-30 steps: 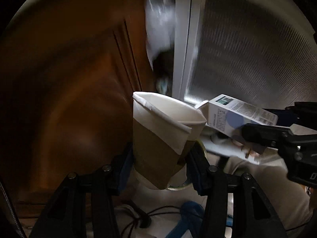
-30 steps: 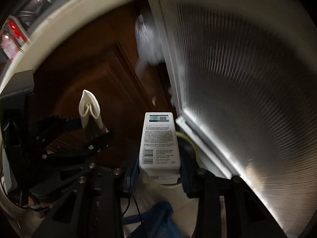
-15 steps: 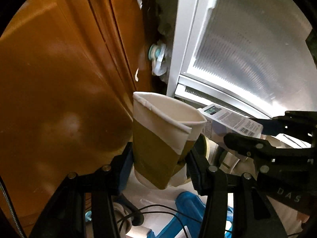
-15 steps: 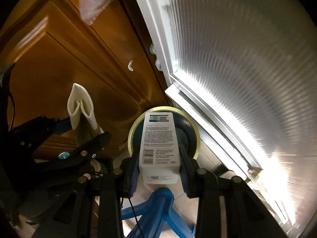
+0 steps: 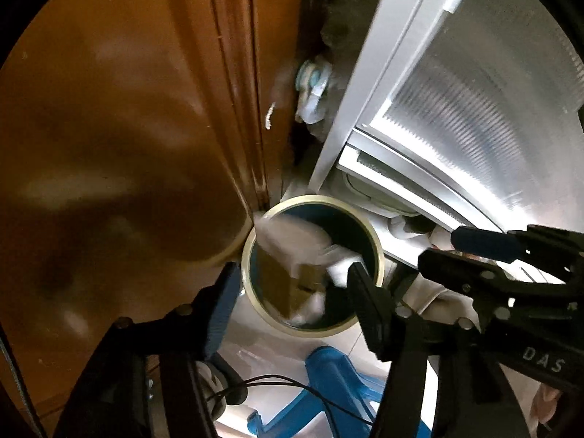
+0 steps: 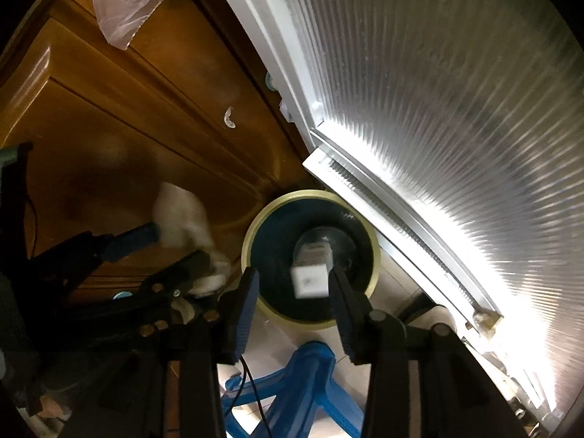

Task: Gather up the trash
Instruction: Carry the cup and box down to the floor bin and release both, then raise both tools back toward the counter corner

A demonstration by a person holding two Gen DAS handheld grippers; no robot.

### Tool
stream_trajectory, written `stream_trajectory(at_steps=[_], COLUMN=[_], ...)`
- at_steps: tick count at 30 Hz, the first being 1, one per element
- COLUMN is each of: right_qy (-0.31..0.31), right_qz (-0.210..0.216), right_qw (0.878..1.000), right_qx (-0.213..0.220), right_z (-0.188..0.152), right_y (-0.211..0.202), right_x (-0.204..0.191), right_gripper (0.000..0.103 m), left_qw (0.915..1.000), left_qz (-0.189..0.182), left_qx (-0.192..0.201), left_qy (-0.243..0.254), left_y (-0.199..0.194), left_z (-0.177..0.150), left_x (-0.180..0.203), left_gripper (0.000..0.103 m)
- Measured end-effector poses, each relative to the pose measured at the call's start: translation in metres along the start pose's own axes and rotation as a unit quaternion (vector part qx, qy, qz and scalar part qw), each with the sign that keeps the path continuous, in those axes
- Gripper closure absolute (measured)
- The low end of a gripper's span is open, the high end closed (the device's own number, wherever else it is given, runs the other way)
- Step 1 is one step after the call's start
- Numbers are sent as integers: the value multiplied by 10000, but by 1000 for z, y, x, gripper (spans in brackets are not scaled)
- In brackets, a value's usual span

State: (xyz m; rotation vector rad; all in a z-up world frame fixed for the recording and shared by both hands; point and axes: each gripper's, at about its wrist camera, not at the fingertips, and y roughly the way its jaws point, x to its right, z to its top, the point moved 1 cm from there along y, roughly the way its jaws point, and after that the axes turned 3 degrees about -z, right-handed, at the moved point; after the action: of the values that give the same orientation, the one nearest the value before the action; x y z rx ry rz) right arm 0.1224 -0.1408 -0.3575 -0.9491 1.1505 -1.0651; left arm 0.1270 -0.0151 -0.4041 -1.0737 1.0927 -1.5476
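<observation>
Both tongs have just been opening over the bin: left tongs parted, blurred paper cup loose between pads; right tongs parted, white carton free, bin at 12 o'clock.

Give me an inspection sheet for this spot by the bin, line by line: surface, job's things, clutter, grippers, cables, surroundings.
Surface: pale tiled floor, partly bare beside the bin.
Job's things: round dark bin with cream rim on the floor; crushed brown-and-white paper cup, blurred, over the bin mouth; white printed carton, blurred, over the bin mouth.
Clutter: clear plastic bag on top of the cabinet; blue plastic frame on the floor.
Grippers: left gripper jaws have just been opening, clear of the cup; right gripper jaws have just been opening, carton between them, pads apart from it.
Cables: black cable across the floor.
Surroundings: brown wooden cabinet; ribbed translucent door in white frame.
</observation>
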Motion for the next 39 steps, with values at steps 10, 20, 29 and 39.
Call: stream_trajectory(at_steps=[10, 20, 29, 39], right_qy=[235, 178, -98, -897], right_qz=[27, -80, -272, -534], right_qw=[9996, 9994, 9974, 9744], right_qx=[170, 285, 663, 1989], right_z=[4, 1, -11, -31], right_y=[-2, -13, -59, -170], right_x=[13, 13, 4, -27], right_gripper=[58, 58, 58, 58], left_qw=[9998, 9997, 9965, 9800], left_qz=[-143, -68, 43, -175], left_qx=[-17, 197, 694, 1772], left_qy=[-103, 145, 458, 889], left_y=[-4, -16, -76, -209], left_z=[-1, 1, -9, -29], left_x=[-3, 11, 31, 58], left_gripper=[14, 14, 14, 14])
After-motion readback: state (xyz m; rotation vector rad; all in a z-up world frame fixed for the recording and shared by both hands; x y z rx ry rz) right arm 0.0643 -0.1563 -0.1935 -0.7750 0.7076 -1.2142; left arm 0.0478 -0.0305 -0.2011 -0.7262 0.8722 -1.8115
